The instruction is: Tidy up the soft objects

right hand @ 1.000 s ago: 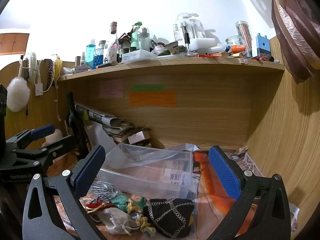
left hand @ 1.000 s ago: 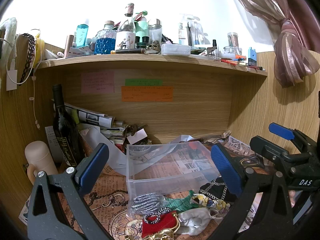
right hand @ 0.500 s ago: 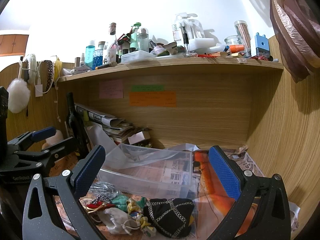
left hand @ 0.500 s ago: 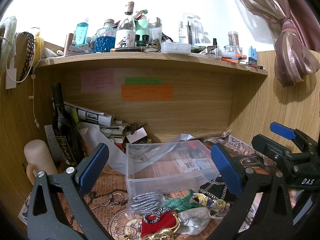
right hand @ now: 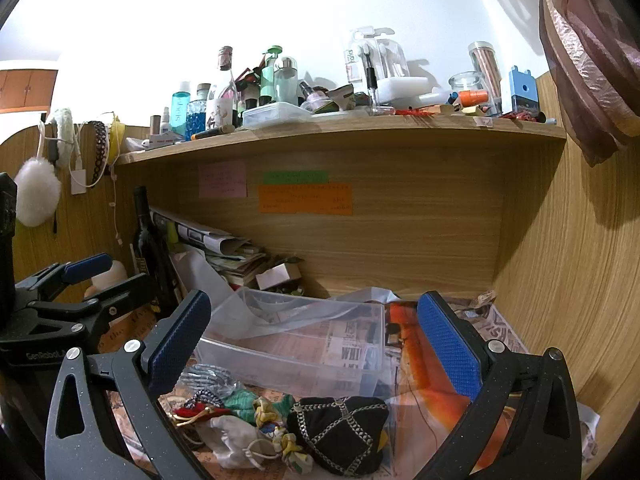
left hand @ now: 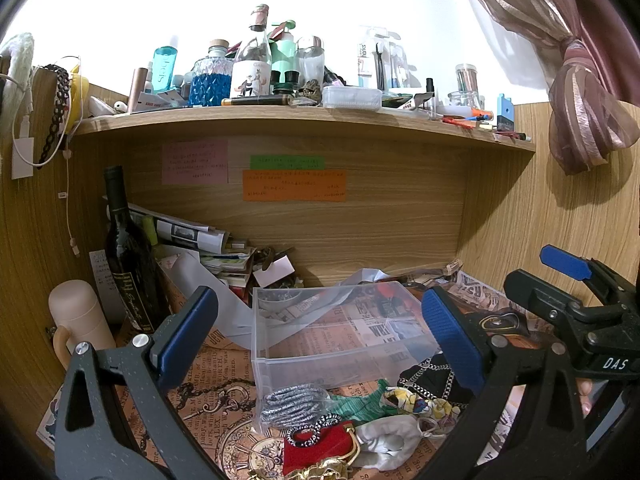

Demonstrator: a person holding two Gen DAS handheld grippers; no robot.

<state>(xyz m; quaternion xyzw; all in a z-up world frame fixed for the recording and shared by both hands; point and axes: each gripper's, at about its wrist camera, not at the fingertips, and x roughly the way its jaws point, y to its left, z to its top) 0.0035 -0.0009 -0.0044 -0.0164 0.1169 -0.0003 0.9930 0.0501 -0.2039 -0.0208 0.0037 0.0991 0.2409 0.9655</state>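
Right wrist view: right claw (right hand: pixel 310 344) wide open, empty — black chain pouch (right hand: pixel 340 434) below between fingers, before clear bin (right hand: pixel 296 354). Soft, light, compressible; pinch bulging middle. Left claw (left hand: pixel 320 332) likewise.

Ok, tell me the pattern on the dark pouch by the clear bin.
Black pouch criss-crossed with silver chain lines, clearest in the right wrist view.

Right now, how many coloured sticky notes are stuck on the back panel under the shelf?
3. A pink note sits on the left, a narrow green note is to its right, and a wide orange note lies directly below the green one. None looks hidden.
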